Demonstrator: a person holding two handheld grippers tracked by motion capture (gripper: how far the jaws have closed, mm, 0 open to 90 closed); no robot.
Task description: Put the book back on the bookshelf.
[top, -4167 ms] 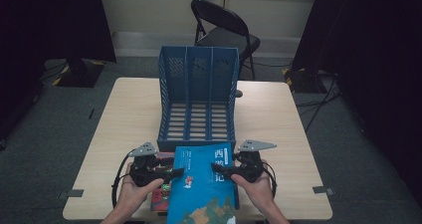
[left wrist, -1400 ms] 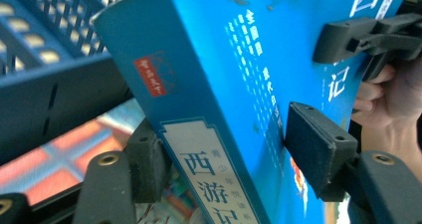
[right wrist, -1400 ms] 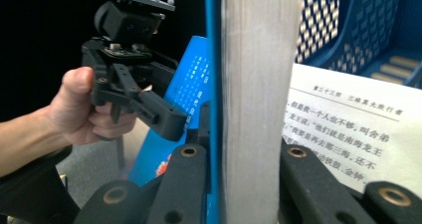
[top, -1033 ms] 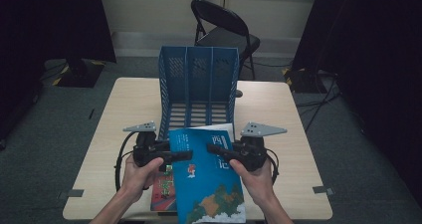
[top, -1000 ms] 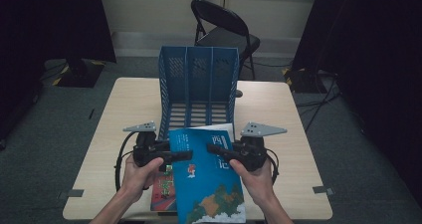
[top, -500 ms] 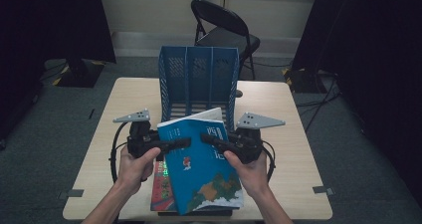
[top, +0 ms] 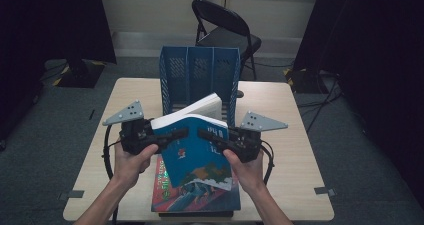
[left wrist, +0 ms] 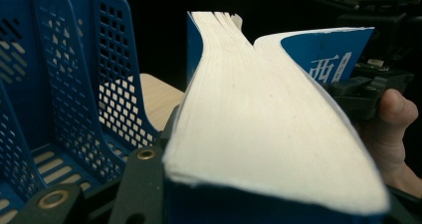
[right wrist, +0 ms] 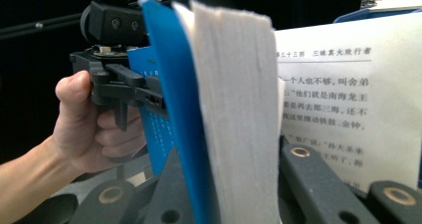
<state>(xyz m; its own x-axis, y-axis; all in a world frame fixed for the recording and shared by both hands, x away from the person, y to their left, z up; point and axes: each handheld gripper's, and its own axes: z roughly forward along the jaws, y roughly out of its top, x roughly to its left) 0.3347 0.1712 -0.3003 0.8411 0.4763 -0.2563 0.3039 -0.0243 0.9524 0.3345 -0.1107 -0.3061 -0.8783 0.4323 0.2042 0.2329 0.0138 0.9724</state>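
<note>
Now both hand-held grippers (top: 182, 134) (top: 205, 134) clamp blue book (top: 197, 152); cover shows "西", open page Chinese print.

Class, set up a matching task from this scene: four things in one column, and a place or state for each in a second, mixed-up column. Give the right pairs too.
Things
1. blue book
2. blue file rack
3. red-covered book
4. folding chair

Place or state
A. flat on the table at its near edge
B. on the floor beyond the table
C. lifted, clamped between both grippers
D. upright on the table, compartments empty

Pairs: 1-C, 2-D, 3-A, 4-B
</note>
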